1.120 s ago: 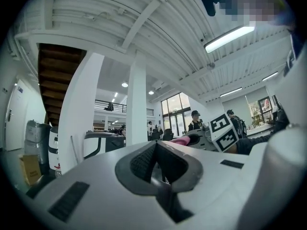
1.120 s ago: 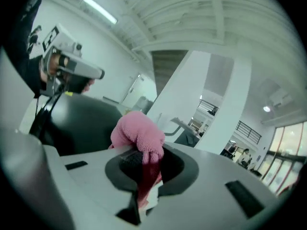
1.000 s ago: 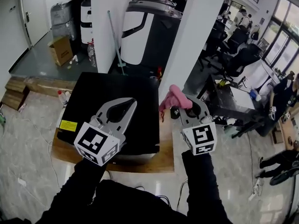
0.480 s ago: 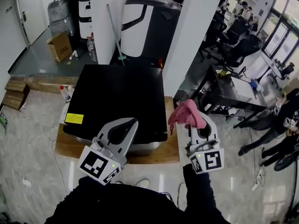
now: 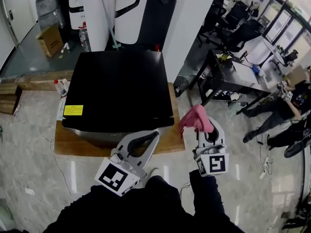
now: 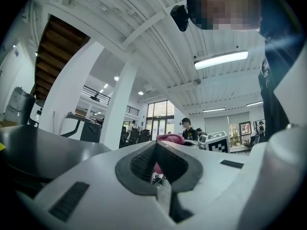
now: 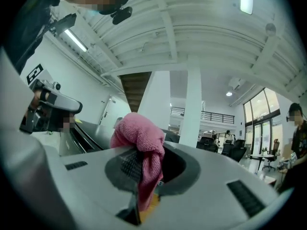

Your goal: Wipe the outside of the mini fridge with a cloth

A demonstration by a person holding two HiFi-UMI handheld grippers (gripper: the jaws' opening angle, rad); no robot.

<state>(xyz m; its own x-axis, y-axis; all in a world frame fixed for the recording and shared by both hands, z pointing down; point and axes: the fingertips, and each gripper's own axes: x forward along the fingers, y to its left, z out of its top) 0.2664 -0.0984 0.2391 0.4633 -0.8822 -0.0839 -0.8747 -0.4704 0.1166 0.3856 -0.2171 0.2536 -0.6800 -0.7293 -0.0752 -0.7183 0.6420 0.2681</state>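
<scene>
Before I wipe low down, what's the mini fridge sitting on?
The mini fridge stands on a wooden board that sticks out past its front and both sides, and the board lies on the tiled floor. The fridge covers the middle of the board.

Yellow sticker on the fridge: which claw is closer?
Left. The left claw sits by the fridge front edge, right of the yellow sticker. The right claw, gripping the pink cloth, is farther right, past the fridge.

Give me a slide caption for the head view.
Right tool grips a pink cloth near the black mini fridge; left tool shut, empty.
</scene>
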